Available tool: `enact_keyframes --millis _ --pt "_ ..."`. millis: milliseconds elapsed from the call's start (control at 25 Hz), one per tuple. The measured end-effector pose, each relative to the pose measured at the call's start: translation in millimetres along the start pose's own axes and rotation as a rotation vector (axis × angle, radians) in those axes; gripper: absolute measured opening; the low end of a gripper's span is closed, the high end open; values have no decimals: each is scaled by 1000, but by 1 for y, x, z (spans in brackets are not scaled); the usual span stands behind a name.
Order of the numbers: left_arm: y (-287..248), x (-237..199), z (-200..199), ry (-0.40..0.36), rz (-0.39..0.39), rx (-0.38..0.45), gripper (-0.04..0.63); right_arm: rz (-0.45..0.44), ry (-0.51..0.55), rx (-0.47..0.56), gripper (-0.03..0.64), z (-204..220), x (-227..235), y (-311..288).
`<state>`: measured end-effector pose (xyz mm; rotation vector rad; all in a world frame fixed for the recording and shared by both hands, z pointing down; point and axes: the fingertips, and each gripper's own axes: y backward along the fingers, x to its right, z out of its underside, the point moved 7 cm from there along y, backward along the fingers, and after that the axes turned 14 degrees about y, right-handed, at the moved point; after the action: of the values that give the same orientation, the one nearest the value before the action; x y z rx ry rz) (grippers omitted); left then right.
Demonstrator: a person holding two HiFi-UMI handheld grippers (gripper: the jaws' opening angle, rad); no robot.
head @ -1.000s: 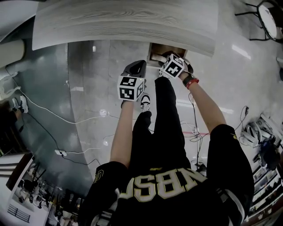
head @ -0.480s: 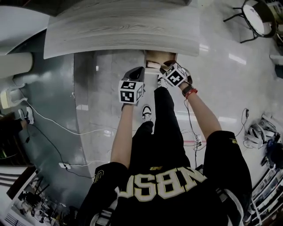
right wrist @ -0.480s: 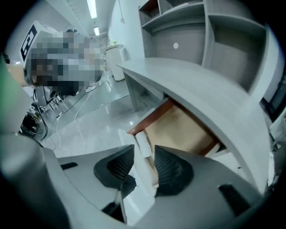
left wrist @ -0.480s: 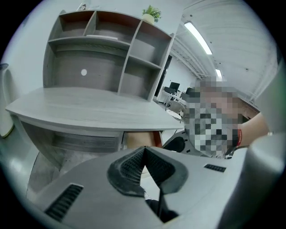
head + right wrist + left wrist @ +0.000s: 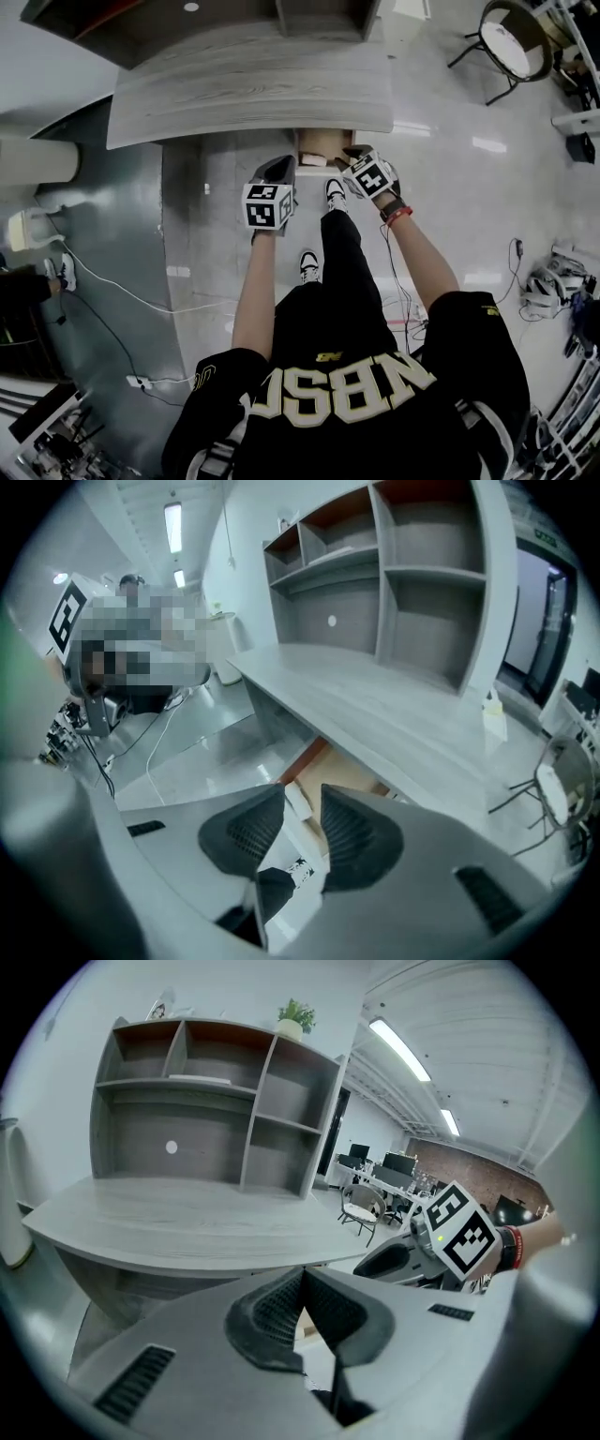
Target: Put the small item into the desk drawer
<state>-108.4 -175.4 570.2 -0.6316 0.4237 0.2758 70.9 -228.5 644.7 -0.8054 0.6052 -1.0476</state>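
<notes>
The desk drawer stands open under the front edge of the grey desk. A small white item lies inside it near the front, on the wooden bottom. In the right gripper view I see that item through the gap of my right gripper. Its jaws are closing and stand apart, with nothing pressed between the pads. In the head view the right gripper hangs just right of the drawer. My left gripper is left of the drawer, and its jaws are shut and hold nothing.
A grey shelf unit stands at the back of the desk. A small bottle is on the desktop. The person's shoes are on the shiny floor below the drawer. White cables run at the left and a round chair stands at the right.
The view has tilted, so the desk and shelf unit sit lower in the picture. Both grippers stay in front of the open drawer, with the right one drawn slightly back.
</notes>
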Motion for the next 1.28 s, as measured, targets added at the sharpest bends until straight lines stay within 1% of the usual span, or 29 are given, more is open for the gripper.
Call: enact_keyframes --millis 160,360,480,640,760,840,880,960,1040,1160,1280 --pt "15 9 -17 -19 16 37 14 72 -52 79 122 -14 3 31" --pt "30 22 -35 -45 31 81 14 134 -208 203 104 -24 8 74" --pt "39 33 -46 -61 43 118 14 182 -263 272 98 -31 11 98" --pt "55 44 -55 -45 46 164 14 227 -313 340 86 -38 7 129" --pt "68 53 -68 -34 58 212 14 283 -333 397 78 -43 8 155" --pt "77 60 -79 -17 81 246 15 336 -335 442 41 -47 9 173" --pt "82 63 -85 -15 92 264 14 358 -332 460 41 -50 9 182" --pt "93 70 -97 -30 106 300 15 392 -325 493 35 -57 6 197" --pt "103 77 -106 -55 116 332 15 417 -319 525 12 -66 2 211" --pt "114 84 -116 -83 128 371 14 442 -305 566 8 -78 -6 229" --pt "124 87 -119 -97 142 392 14 454 -296 595 8 -87 -15 241"
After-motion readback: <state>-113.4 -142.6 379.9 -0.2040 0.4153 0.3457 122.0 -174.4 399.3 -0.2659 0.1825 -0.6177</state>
